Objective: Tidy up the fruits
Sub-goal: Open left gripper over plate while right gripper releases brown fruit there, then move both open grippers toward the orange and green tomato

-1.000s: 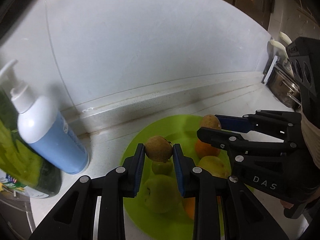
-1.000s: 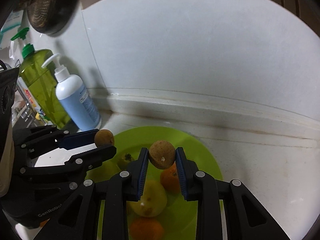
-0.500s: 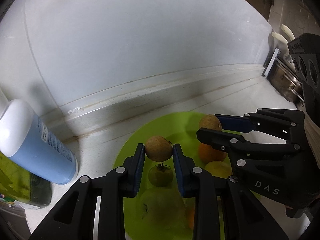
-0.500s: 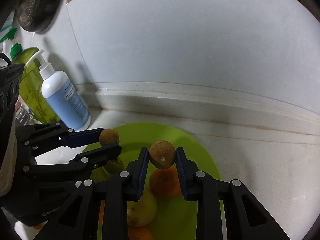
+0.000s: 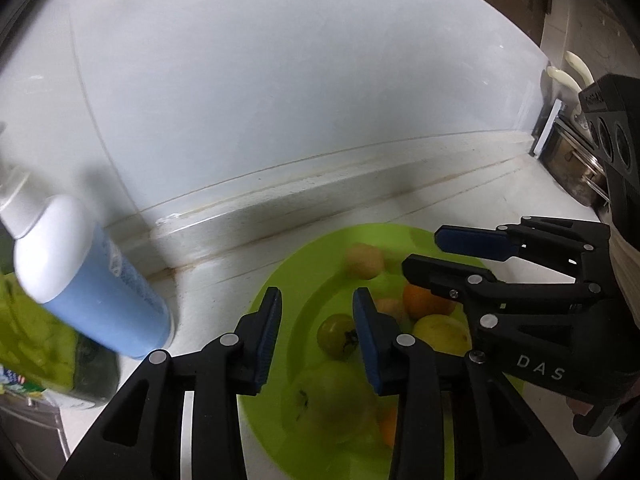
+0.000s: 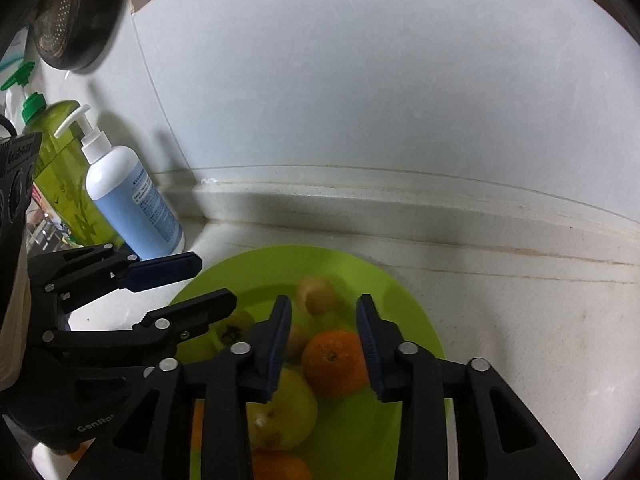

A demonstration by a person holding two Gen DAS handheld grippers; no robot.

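Both hand-held grippers hang over the green plate [image 6: 416,320] on the worktop [image 6: 540,340]. The left hand-held gripper [image 5: 316,312] has its jaws opening, nothing between them; a small brown fruit [image 5: 364,261], blurred, lies on the plate beyond. The right hand-held gripper [image 6: 323,318] is likewise opening and empty, with another blurred brown fruit [image 6: 317,295] just past its tips. An orange [image 6: 335,362], yellow-green fruits and a green tomato [image 5: 337,336] fill the plate. A pump bottle [image 6: 132,204] stands near the wall.
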